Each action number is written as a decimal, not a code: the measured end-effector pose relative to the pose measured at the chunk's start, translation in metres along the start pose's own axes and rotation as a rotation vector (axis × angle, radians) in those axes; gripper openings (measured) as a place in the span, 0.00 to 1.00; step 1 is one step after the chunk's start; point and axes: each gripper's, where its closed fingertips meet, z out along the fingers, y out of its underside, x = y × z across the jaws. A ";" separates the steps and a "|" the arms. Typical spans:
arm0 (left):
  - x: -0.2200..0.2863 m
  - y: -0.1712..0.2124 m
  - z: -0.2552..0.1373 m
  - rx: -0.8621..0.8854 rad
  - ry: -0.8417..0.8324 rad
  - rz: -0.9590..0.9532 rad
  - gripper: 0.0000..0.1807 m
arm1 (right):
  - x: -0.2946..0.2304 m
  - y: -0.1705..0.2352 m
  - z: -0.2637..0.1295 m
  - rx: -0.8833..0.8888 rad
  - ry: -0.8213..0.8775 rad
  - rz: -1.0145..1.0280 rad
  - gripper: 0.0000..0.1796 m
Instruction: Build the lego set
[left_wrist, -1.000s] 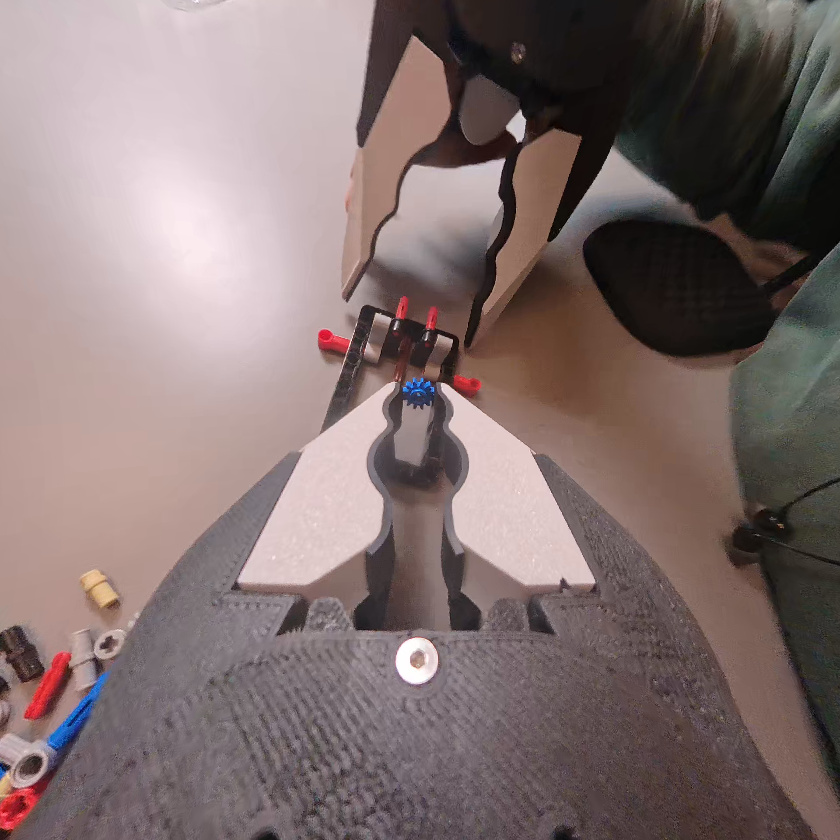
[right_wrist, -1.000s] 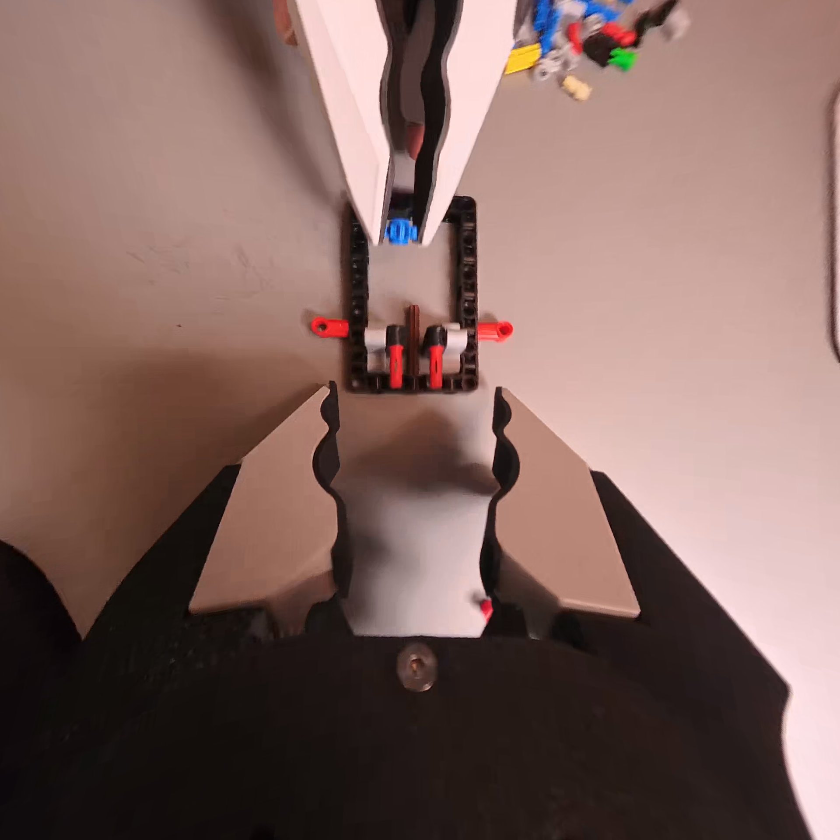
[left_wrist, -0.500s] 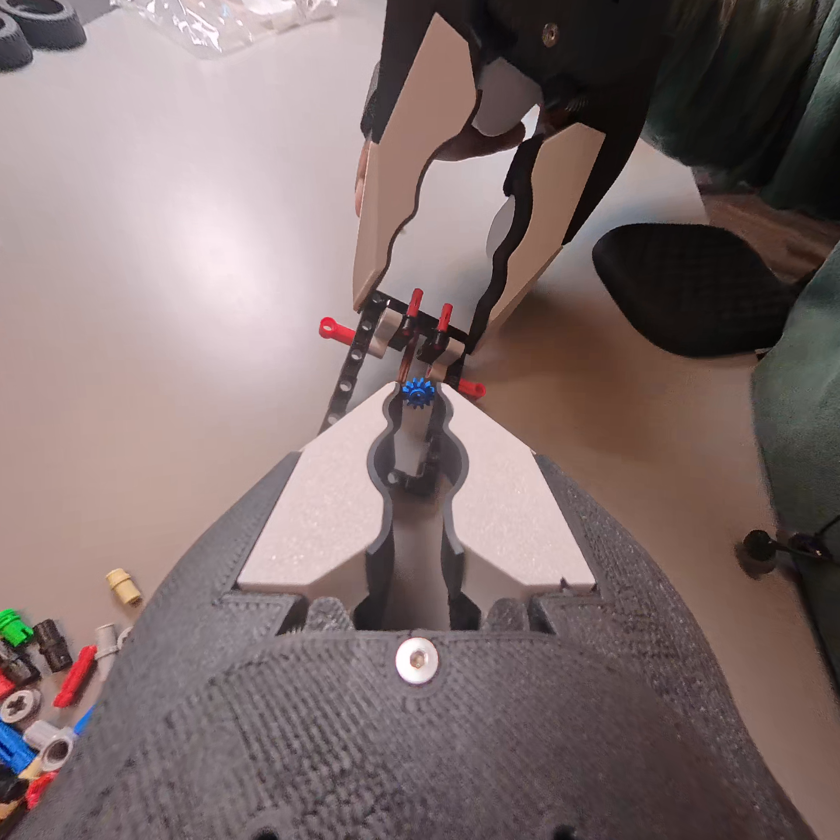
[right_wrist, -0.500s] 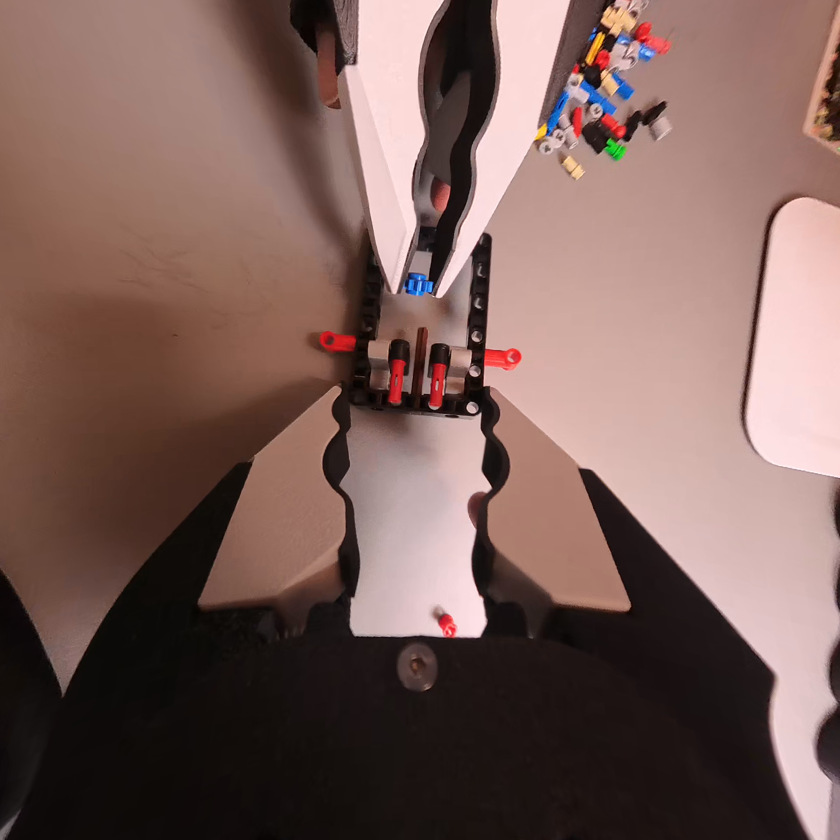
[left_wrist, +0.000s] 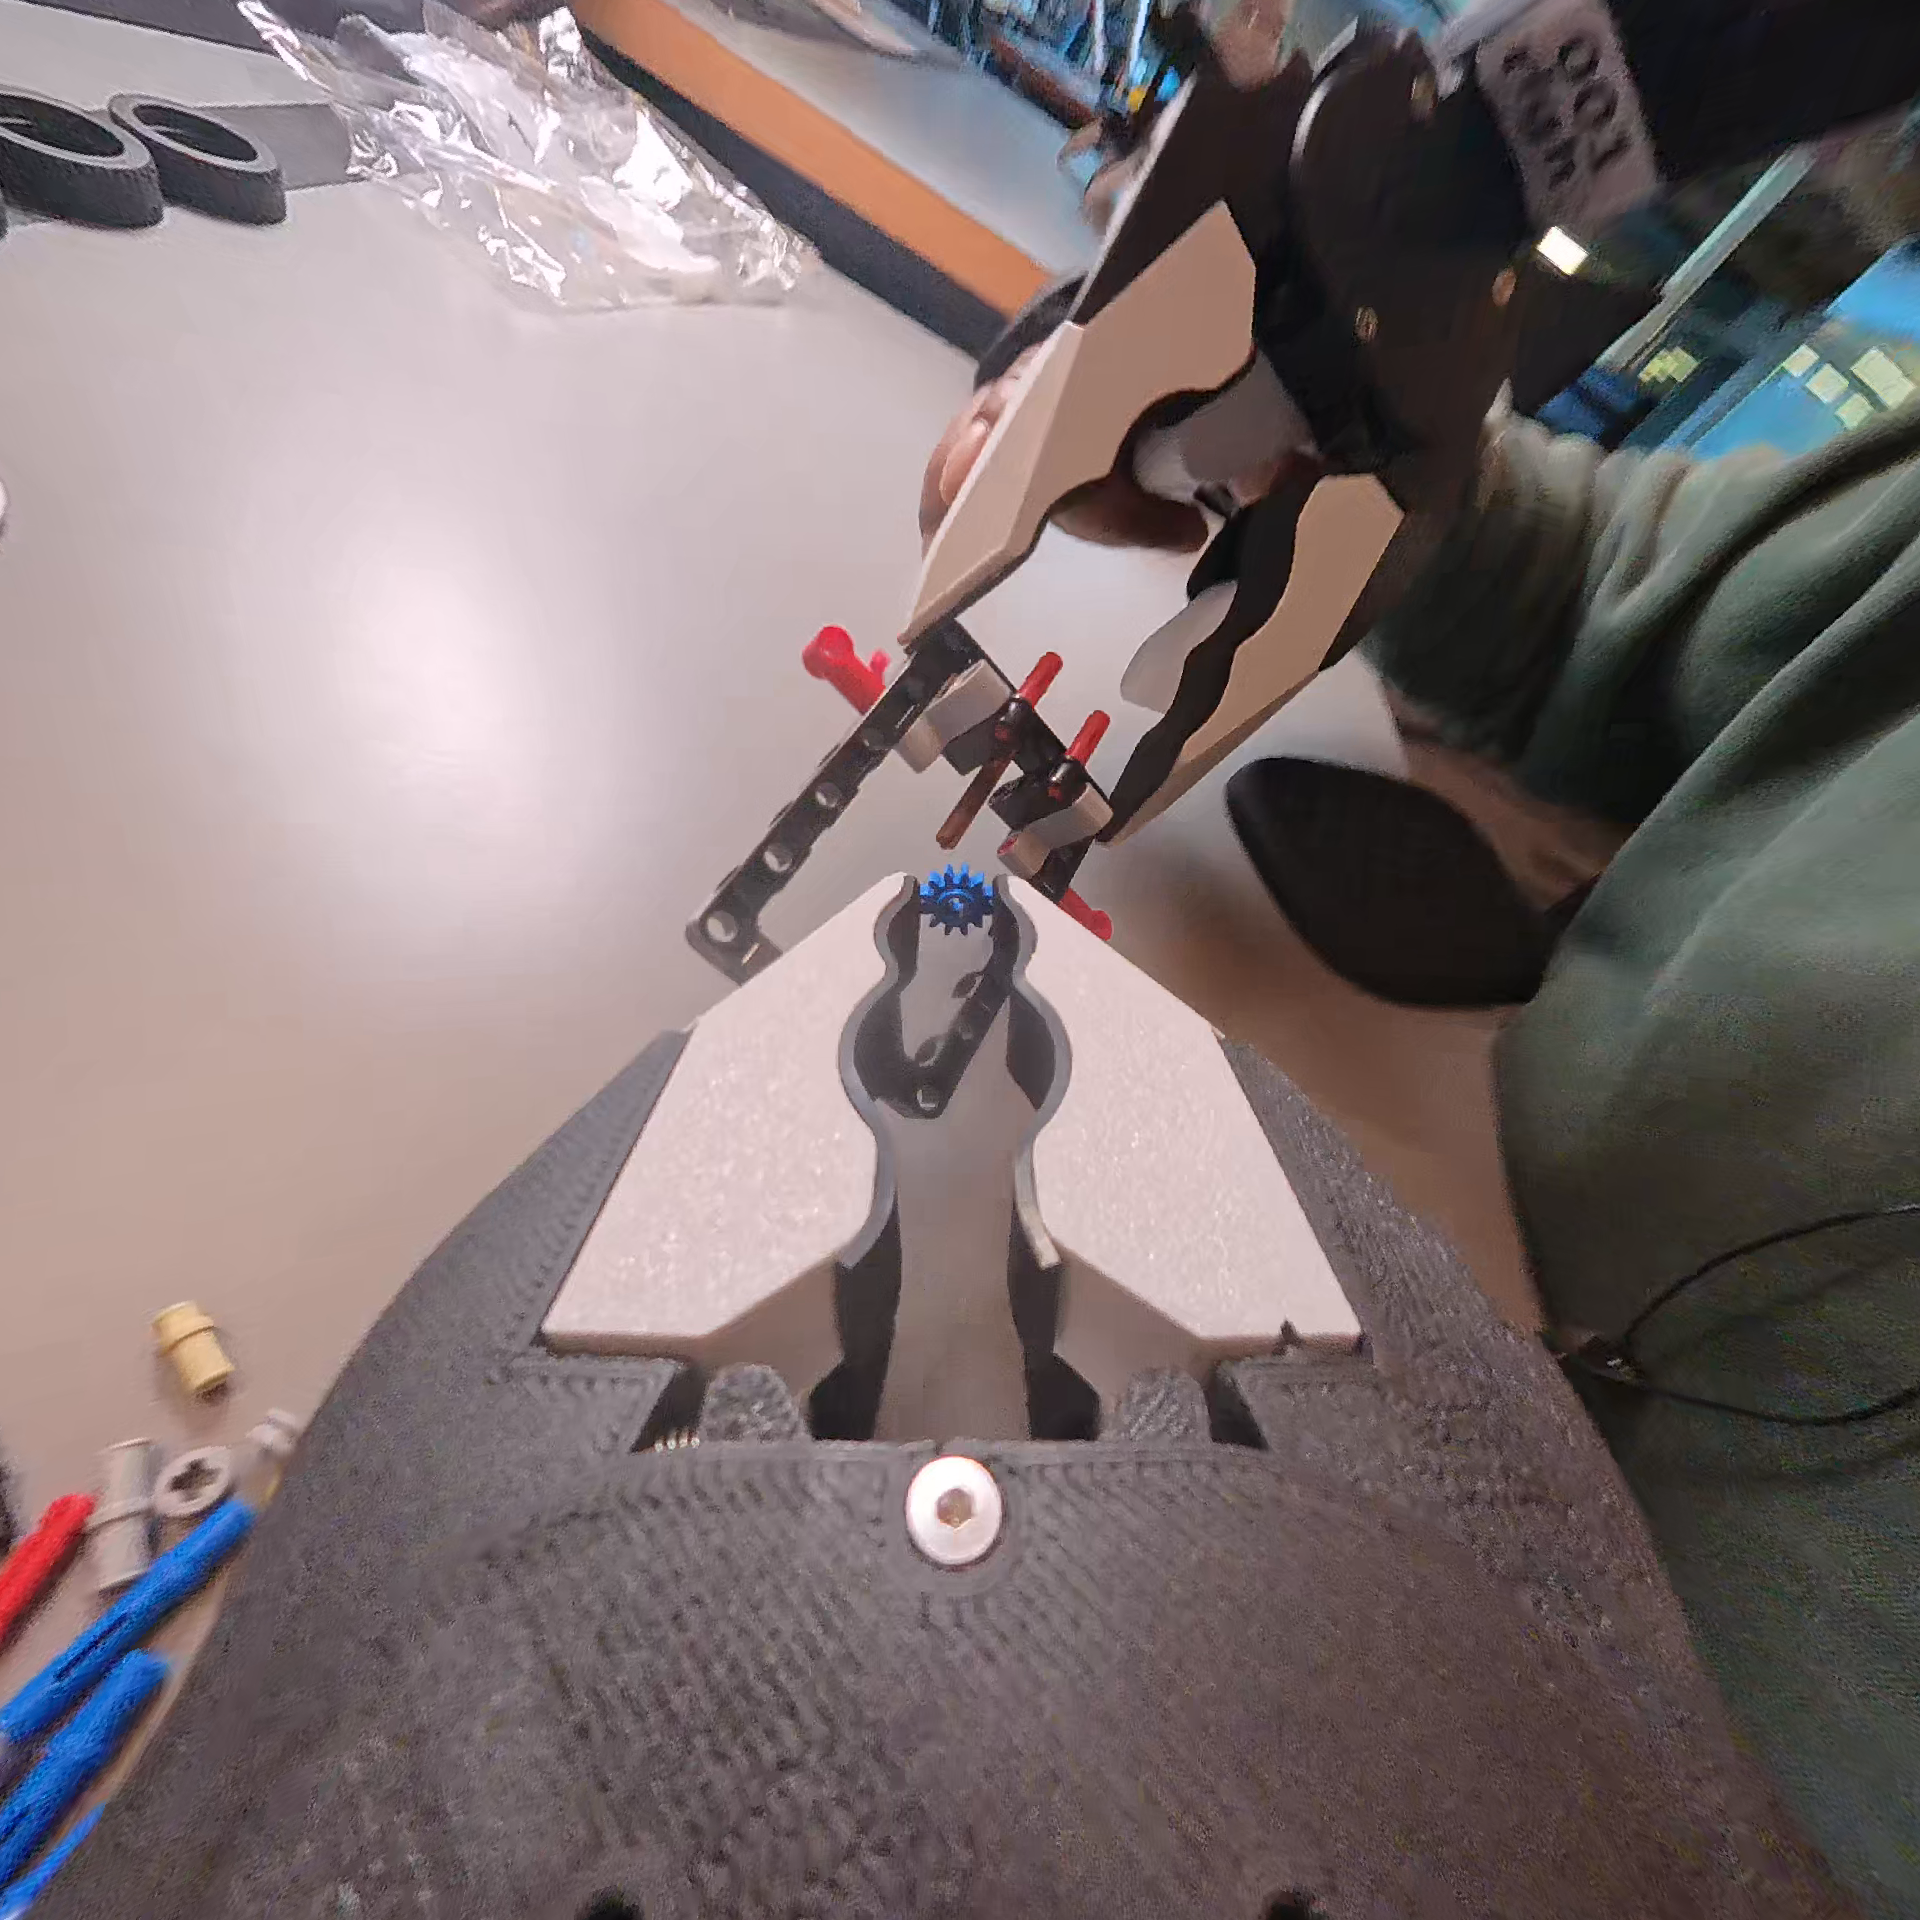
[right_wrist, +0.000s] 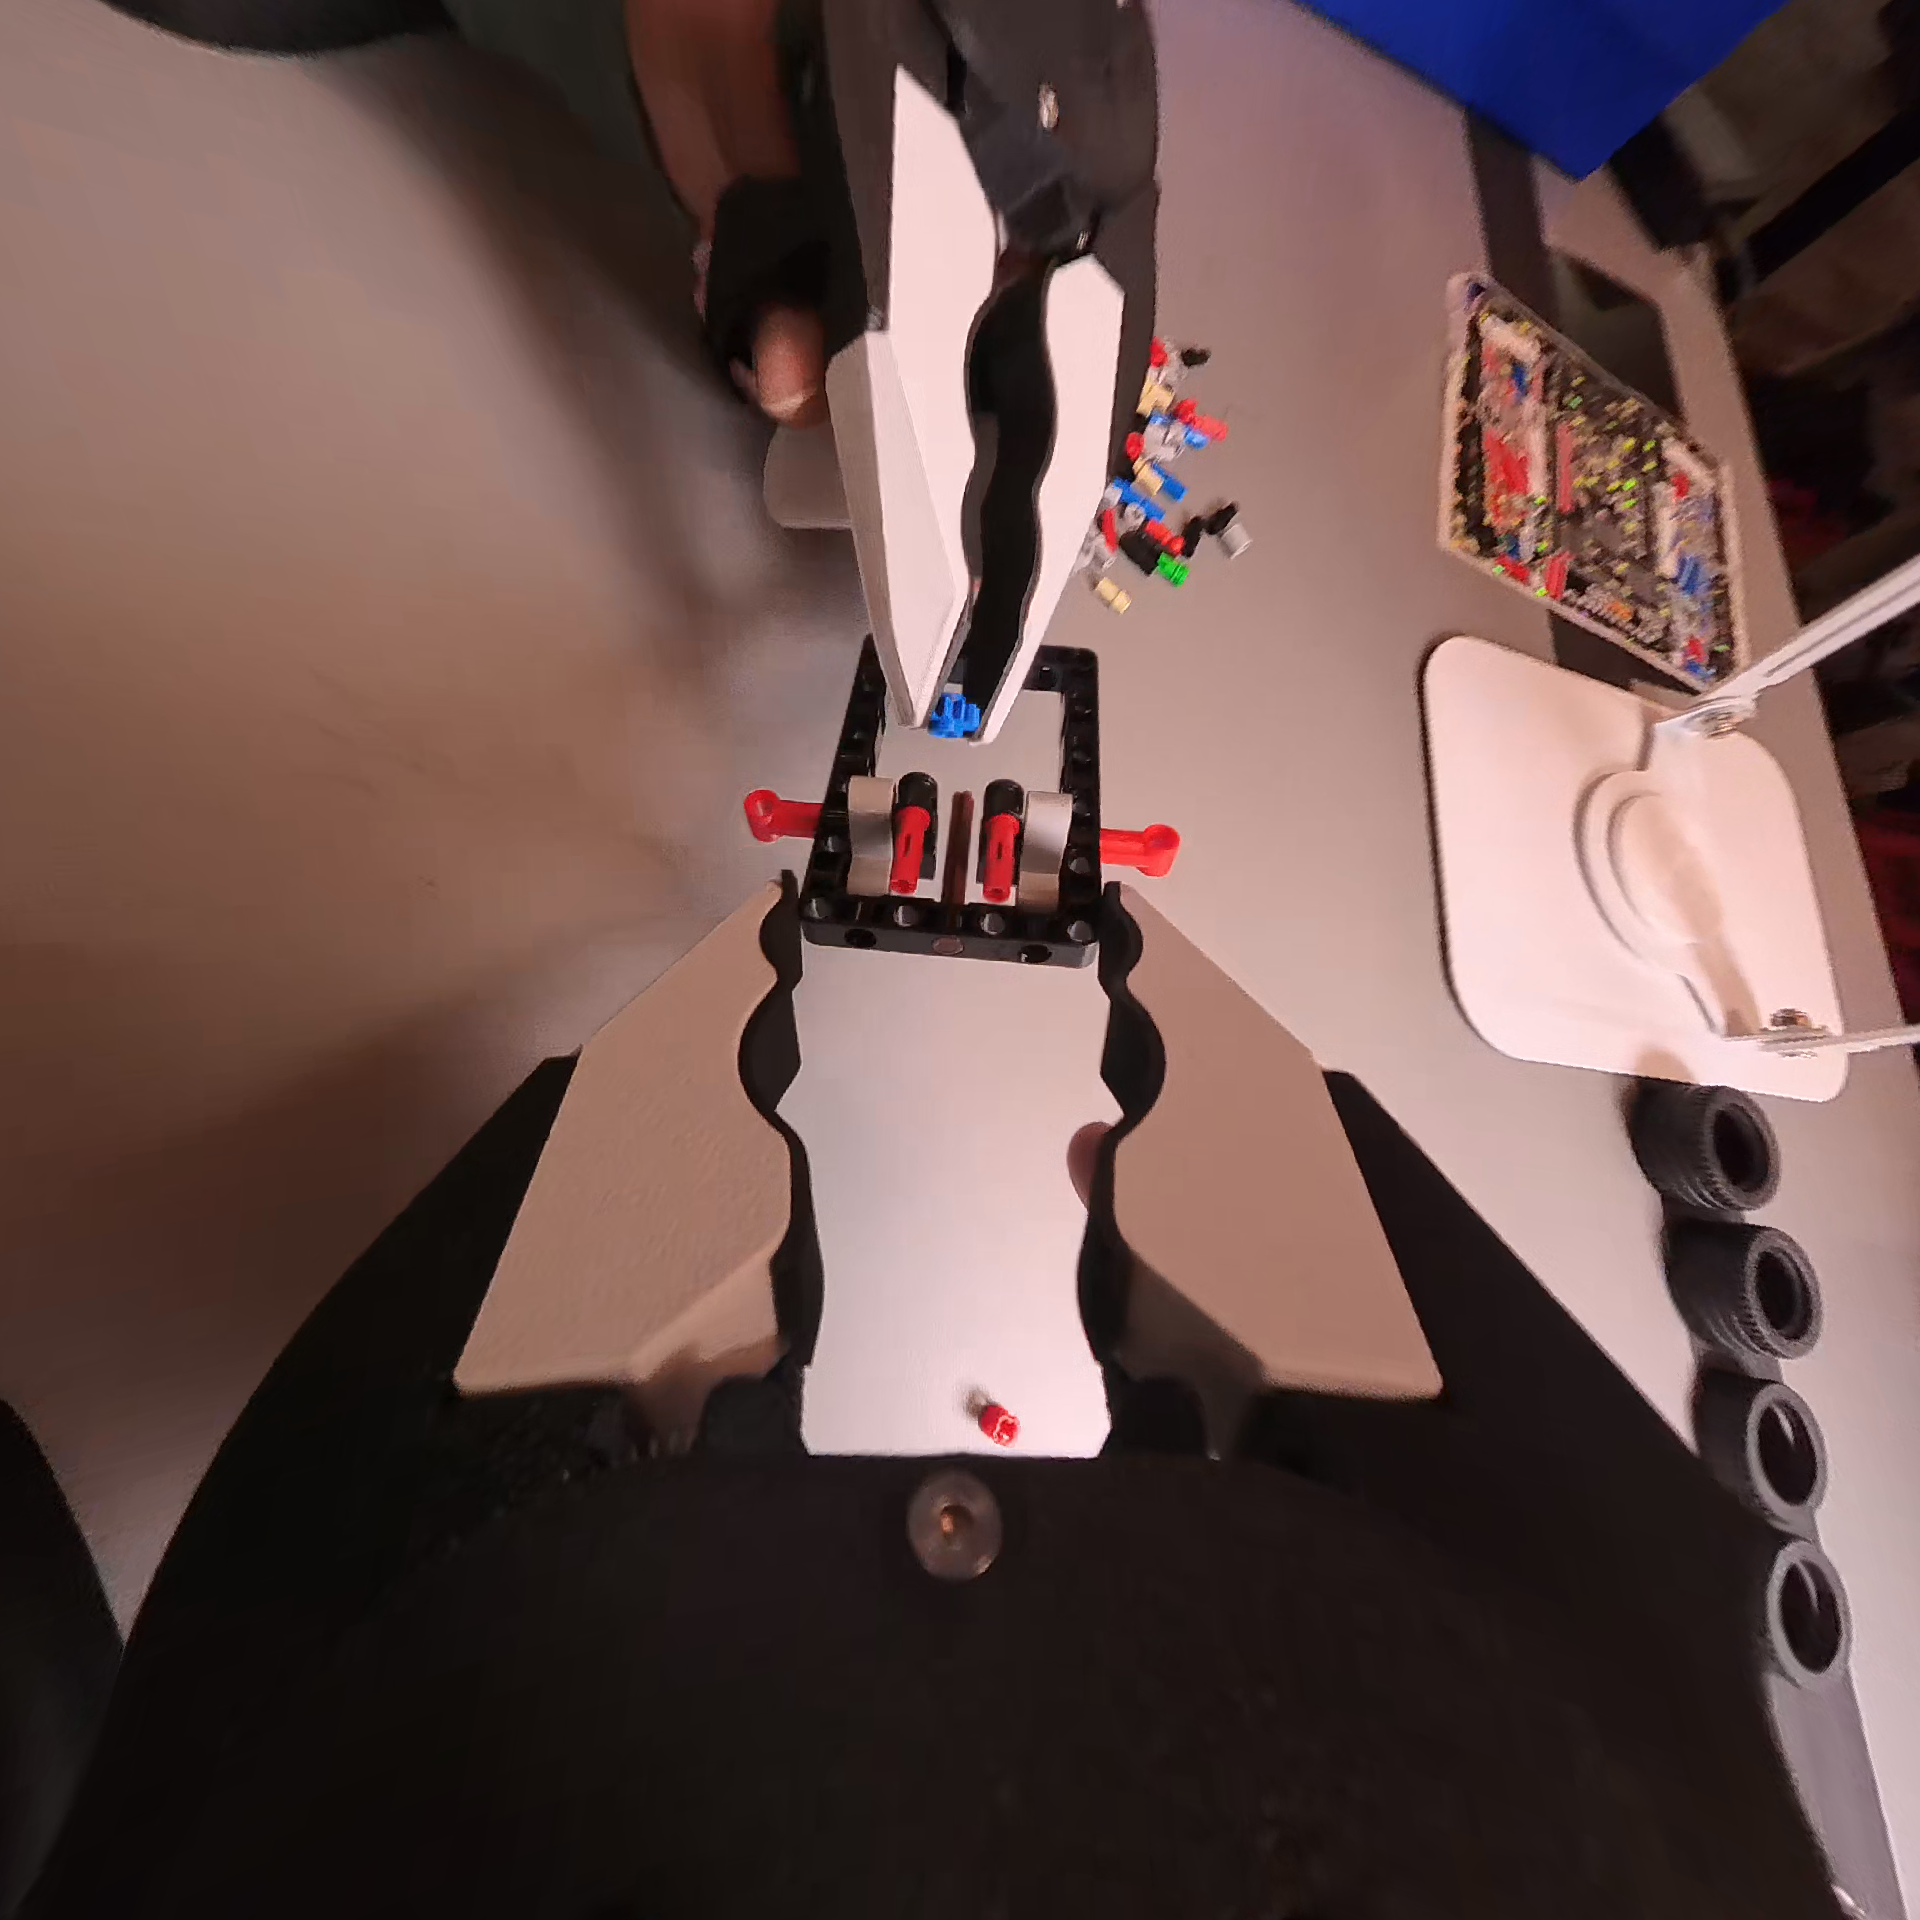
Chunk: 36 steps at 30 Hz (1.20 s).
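My left gripper (left_wrist: 954, 896) is shut on a small blue gear (left_wrist: 954, 902). My right gripper (right_wrist: 951, 920) is shut on the near end of a black rectangular frame (right_wrist: 1081, 748) and holds it tilted above the table. The frame carries two grey connectors, red pins and a brown axle (right_wrist: 958, 842). In the left wrist view the frame (left_wrist: 821, 800) hangs between the right gripper's fingers (left_wrist: 1013, 732), and the axle (left_wrist: 971, 800) points down toward the gear, a little apart from it. In the right wrist view the left gripper (right_wrist: 951, 717) holds the gear (right_wrist: 956, 717) inside the frame's far end.
Loose small parts lie at the left (left_wrist: 125, 1507) and beyond the frame (right_wrist: 1164, 478). Black tyres (right_wrist: 1745, 1299) line the right edge. A white lamp base (right_wrist: 1621, 883), a printed booklet (right_wrist: 1590, 509), a clear plastic bag (left_wrist: 551, 177) and a small red pin (right_wrist: 992, 1423) lie on the table.
My right gripper moved up to the frame, closed on its near end and lifted it off the table at a tilt. My left gripper still holds the gear, now raised with it.
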 end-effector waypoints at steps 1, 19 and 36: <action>0.002 -0.004 -0.001 0.028 0.023 -0.033 0.07 | 0.001 -0.004 -0.004 0.023 0.009 0.002 0.31; 0.028 -0.044 -0.027 0.276 0.293 -0.307 0.06 | -0.003 -0.039 -0.039 0.139 0.037 -0.022 0.10; 0.005 -0.038 -0.049 0.303 0.180 -0.308 0.07 | 0.031 0.013 -0.018 0.064 0.113 0.133 0.11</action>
